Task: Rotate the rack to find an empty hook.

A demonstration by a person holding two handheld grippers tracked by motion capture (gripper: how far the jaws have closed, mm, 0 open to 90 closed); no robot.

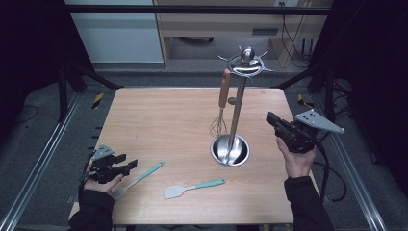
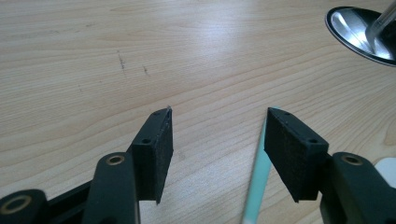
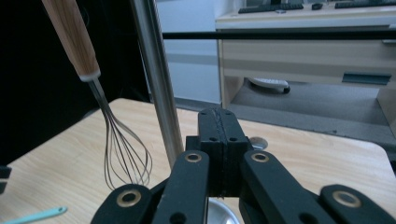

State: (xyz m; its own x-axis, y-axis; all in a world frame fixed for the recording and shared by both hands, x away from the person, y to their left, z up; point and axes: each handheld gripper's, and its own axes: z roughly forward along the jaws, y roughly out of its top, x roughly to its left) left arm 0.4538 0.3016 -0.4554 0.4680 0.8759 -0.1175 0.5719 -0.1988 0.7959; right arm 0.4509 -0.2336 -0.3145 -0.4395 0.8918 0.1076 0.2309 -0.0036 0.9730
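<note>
Your left gripper (image 1: 126, 166) rests low at the near left corner of the desk (image 1: 159, 120), jaws standing wide and empty, with the teal handle of the slim spatula (image 1: 137, 180) running just beside its right jaw in the left gripper view (image 2: 258, 177); that utensil looks like the one to pick up next. Your right gripper (image 1: 270, 118) is raised off the desk to the right of the stand, its jaws pressed fully together with nothing between them, as the right gripper view shows (image 3: 218, 140). The second spatula (image 1: 192, 188), with the broad pale blade, lies near the front edge, apart from the first. The whisk (image 1: 221, 108) with the wooden handle hangs from the top ring of the steel stand (image 1: 235, 115), whose round base sits toward the right of the desk. To take the slim spatula well, shift the left gripper sideways so the handle lies squarely between the pads rather than along one of them, come down until the pads straddle it close to the desk, and close on the handle toward its middle, where it should balance. The handle is thin and lies flat, so a shallow grip may let it slip or roll; keep the jaws square across it. Hold the right gripper clear of the hanging whisk, ready to steady the pole if the stand rocks.
</note>
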